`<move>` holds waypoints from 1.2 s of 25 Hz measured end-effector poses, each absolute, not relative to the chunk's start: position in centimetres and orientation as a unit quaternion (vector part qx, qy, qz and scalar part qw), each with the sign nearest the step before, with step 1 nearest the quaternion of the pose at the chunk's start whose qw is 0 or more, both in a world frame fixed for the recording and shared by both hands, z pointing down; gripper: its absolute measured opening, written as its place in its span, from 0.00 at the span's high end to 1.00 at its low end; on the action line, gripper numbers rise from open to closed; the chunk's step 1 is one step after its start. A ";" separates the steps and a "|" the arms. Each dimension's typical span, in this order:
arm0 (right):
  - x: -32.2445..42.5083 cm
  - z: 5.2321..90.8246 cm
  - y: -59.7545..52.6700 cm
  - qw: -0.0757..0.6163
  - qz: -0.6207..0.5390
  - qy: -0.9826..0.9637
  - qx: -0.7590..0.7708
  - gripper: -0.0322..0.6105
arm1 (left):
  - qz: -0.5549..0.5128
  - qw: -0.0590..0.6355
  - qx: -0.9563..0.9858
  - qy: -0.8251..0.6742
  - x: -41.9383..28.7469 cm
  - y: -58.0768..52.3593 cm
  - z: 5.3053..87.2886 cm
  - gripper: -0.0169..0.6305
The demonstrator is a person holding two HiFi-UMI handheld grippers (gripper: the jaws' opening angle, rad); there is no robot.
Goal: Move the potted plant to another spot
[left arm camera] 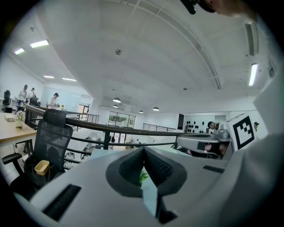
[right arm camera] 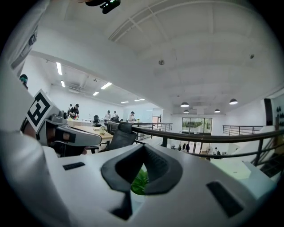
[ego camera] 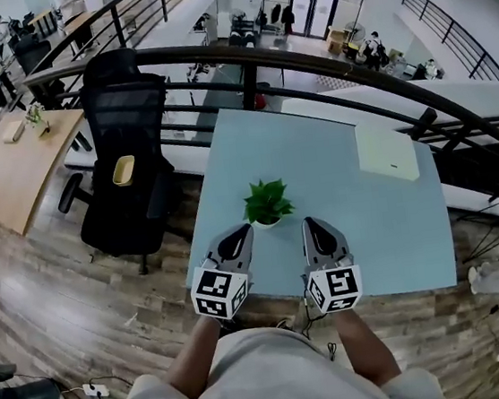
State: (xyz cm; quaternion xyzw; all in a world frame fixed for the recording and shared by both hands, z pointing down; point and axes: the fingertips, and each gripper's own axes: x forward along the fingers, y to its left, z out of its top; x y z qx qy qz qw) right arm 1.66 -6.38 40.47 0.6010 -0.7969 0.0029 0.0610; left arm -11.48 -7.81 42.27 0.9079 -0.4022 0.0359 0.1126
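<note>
On the table [ego camera: 317, 159], potted plant [ego camera: 267, 202] — base half-hidden

Leafy green potted plant [ego camera: 267, 203]; upright on blue table [ego camera: 336, 165]

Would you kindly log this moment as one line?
left gripper shut, empty | right gripper shut, empty | potted plant on table, not held

My right claw [right arm camera: 144, 147] fills the lower frame, its dark pads closed tip to tip with nothing gripped. In the gap below the tips I see the green leaves of the potted plant [right arm camera: 140, 181], just beyond. My left claw [right arm camera: 95, 138] sits at left. Farther off stand a black office chair [right arm camera: 120, 135], a dark railing [right arm camera: 213, 137] and people [right arm camera: 73, 110].
</note>
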 end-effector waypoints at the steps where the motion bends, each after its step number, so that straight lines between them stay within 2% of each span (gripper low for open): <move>1: 1.7 40.2 -6.2 0.062 -0.002 -0.796 0.603 0.95 | 0.036 0.109 0.909 -0.402 -11.4 -7.7 42.0 0.95; 30: 1.1 38.9 -3.4 0.063 -0.013 -0.796 0.602 0.95 | 0.026 0.086 0.910 -0.405 -11.8 -4.7 39.9 0.95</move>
